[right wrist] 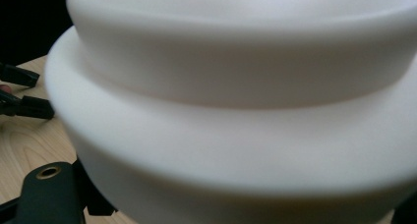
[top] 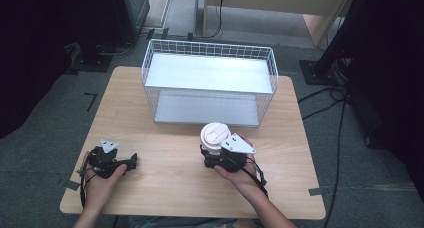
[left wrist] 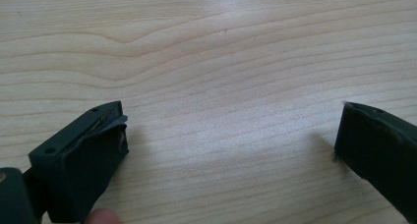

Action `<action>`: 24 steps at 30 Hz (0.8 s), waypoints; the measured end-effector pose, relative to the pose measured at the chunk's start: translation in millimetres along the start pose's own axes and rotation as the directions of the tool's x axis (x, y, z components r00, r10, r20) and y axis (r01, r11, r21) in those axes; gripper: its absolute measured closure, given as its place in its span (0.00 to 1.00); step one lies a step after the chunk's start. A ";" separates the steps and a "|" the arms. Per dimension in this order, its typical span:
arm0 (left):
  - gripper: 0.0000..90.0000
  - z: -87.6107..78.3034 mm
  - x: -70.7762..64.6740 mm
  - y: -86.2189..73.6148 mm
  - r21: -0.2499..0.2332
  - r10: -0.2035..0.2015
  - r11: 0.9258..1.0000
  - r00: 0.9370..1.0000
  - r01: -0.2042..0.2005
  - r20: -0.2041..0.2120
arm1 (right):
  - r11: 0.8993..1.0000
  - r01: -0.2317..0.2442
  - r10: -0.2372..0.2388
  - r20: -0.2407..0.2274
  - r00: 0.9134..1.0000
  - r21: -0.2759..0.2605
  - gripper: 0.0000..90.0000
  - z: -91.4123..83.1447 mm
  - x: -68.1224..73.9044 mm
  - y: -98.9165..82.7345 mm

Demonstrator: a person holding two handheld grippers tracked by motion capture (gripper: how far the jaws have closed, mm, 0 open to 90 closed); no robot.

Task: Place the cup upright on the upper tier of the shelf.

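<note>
Gripping a white lidded cup [top: 215,136] with the right gripper [top: 218,158], jaws closed against its sides below the lid — standing near the middle of the wooden table [top: 170,188], just in front of the white wire basket [top: 210,83]. Crowding the right gripper view with the cup's lid [right wrist: 236,86], its rolled rim bulging out over the wall beneath. Resting the left gripper [top: 131,161] on the table well apart to the left, jaws spread wide over bare wood, holding nothing; one fingertip [left wrist: 101,216] peeking in at the bottom edge of the left gripper view.

Judging the cup as a disposable takeaway type: light, thin-walled, likely yielding under a hard squeeze. Looking smooth and probably somewhat slippery, with the lid possibly popping off if pinched or pulled. Favouring a hold on the body just under the lid's rim, where the wall is stiffest and the overhang helps against slipping downward. Unable to tell whether any liquid is inside — keeping it upright seems the safe course, since a tilt could spill through the lid's opening.

Showing two flat white shelves inside the wire basket, an upper one and a lower one open toward the person, both bare. Sitting at the far side of the table, close behind the cup.
</note>
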State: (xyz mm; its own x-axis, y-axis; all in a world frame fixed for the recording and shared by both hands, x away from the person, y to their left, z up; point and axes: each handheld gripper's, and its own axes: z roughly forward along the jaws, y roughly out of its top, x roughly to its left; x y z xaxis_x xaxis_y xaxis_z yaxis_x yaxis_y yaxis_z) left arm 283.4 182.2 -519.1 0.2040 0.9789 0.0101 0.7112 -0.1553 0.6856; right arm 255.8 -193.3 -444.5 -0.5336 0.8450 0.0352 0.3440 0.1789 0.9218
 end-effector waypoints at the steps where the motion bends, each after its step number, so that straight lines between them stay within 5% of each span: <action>1: 0.00 0.0 0.0 0.0 0.000 0.000 1.000 1.000 0.000 0.000 | 1.000 0.002 -0.002 0.000 1.000 -0.004 0.18 -1.9 0.4 2.6; 15: 0.00 0.4 -0.1 0.6 0.001 0.000 1.000 1.000 0.000 -0.003 | 0.997 -0.035 0.035 0.008 0.999 -0.066 0.18 -32.7 -2.0 50.7; 24: 0.00 0.4 0.0 0.7 0.001 0.001 1.000 1.000 -0.001 -0.003 | 0.986 -0.027 0.039 0.068 0.997 -0.162 0.18 -52.4 -11.2 79.9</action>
State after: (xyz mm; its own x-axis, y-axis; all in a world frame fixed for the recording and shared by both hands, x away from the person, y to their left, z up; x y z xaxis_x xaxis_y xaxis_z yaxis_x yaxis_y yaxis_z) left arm 284.2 182.1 -518.9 0.2027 0.9792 0.0129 0.7119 -0.1564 0.6846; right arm 248.7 -214.9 -351.0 -0.4657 0.8838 0.0445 0.2286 0.0716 0.9709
